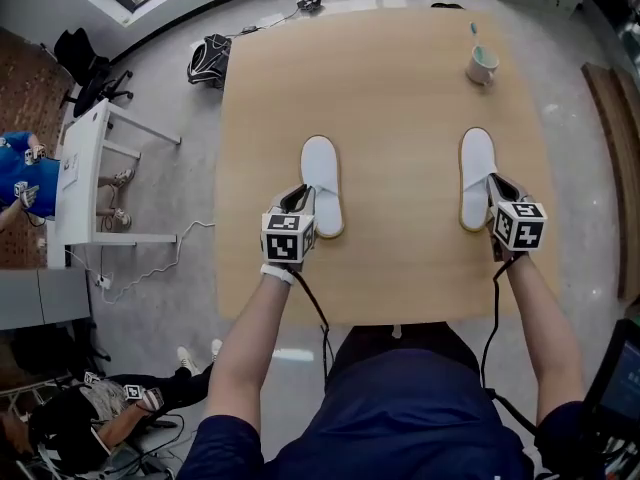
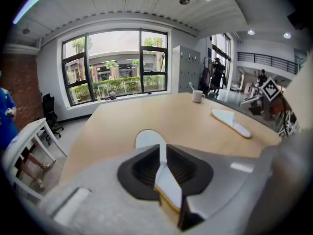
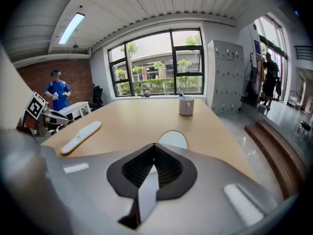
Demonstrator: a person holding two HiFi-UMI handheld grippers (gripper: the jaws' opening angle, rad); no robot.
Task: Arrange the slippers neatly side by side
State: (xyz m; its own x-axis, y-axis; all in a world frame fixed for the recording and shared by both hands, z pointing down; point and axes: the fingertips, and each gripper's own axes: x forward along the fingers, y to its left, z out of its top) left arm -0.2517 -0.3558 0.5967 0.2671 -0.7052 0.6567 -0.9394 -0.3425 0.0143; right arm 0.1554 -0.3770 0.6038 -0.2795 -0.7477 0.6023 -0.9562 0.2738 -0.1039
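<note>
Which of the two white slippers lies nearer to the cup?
The right slipper, in the right gripper; the cup stands beyond its toe, the left slipper lies farther off.

I count two flat white fabric slippers (image 1: 322,183) (image 1: 477,176), one pale ceramic mug (image 1: 482,65) holding one toothbrush (image 1: 474,30), one light wooden worktop (image 1: 390,118) and my two claws (image 1: 297,201) (image 1: 499,190).

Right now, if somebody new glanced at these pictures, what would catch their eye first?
Two white slippers lie well apart on the wooden table: the left slipper and the right slipper, toes pointing away. Each heel is pinched by a hand-held gripper, the left hand-held gripper and the right hand-held gripper. A mug stands alone near the far right corner.
</note>
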